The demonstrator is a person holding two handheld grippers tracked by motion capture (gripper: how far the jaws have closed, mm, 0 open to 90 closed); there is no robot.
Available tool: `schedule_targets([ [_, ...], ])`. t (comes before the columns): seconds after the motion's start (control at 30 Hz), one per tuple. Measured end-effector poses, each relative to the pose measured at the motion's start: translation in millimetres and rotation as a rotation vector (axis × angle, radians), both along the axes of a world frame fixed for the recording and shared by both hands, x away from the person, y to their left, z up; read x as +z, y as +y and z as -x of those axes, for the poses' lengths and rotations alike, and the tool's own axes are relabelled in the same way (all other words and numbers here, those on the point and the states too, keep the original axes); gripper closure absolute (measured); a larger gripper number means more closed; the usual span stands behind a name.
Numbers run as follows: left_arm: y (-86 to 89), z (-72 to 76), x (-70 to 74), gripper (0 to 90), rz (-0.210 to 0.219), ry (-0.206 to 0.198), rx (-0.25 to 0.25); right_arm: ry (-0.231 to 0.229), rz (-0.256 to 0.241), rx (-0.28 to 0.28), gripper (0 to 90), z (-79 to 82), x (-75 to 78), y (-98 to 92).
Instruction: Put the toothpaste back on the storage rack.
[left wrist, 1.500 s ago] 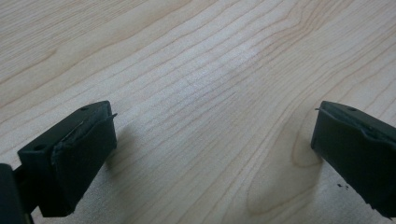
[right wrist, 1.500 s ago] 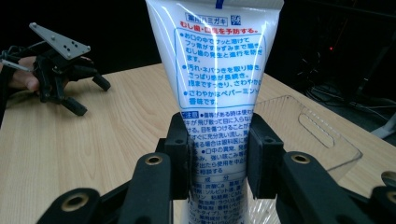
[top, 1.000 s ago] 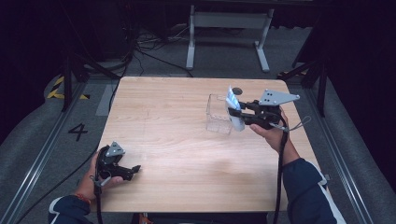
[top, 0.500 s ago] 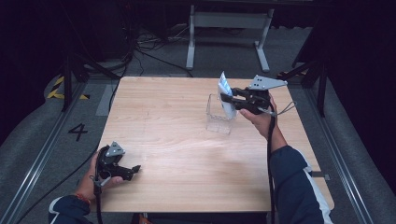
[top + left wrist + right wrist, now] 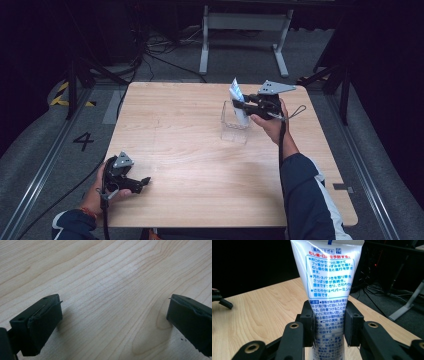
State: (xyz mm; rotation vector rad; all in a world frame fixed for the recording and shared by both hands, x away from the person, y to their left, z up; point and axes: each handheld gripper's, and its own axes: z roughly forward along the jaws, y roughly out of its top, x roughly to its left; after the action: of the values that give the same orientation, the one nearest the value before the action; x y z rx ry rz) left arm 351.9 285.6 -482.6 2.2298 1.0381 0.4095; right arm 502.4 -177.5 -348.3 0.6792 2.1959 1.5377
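My right gripper (image 5: 243,106) is shut on a white toothpaste tube (image 5: 238,102) printed with blue and red text. It holds the tube upright, lower end inside a clear plastic box (image 5: 235,124) at the table's far right. In the right gripper view the tube (image 5: 327,282) rises between the two black pads (image 5: 308,322), which squeeze its lower half. My left gripper (image 5: 142,181) rests low over the near left part of the table, open. In the left gripper view its jaws stand wide apart over bare wood (image 5: 112,290).
The wooden table (image 5: 200,165) stretches between both grippers. A metal stand (image 5: 245,22) and cables lie on the dark floor beyond the far edge. A floor marking "4" (image 5: 83,141) lies left of the table.
My right gripper has carried the tube away from the person and a little left, then brought its lower end down into the clear box. The left gripper has stayed still.
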Motion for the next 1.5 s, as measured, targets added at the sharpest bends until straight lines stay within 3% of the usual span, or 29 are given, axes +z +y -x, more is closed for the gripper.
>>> schedule_targets([
  [0.7, 0.1, 0.1, 0.1, 0.6, -0.002, 0.003, 0.0, 0.038, 0.066, -0.002, 66.2, -4.9, -32.6, -7.8],
  [0.87, 0.1, 0.0, 0.1, 0.6, -0.003, 0.001, -0.002, 0.051, 0.114, 0.017, 66.0, -3.2, -40.3, -7.0],
  [1.07, 0.1, -0.1, 0.1, 0.6, -0.002, 0.001, -0.002, 0.051, 0.132, 0.029, 65.8, -2.7, -42.9, -6.0],
  [1.33, 0.2, 0.0, 0.1, 0.6, -0.003, 0.001, -0.002, 0.091, 0.229, 0.05, 64.9, -4.9, -51.1, -0.3],
  [1.5, 0.1, 0.0, 0.1, 0.6, -0.003, 0.001, -0.002, 0.11, 0.248, 0.044, 64.4, -5.9, -52.5, -0.6],
])
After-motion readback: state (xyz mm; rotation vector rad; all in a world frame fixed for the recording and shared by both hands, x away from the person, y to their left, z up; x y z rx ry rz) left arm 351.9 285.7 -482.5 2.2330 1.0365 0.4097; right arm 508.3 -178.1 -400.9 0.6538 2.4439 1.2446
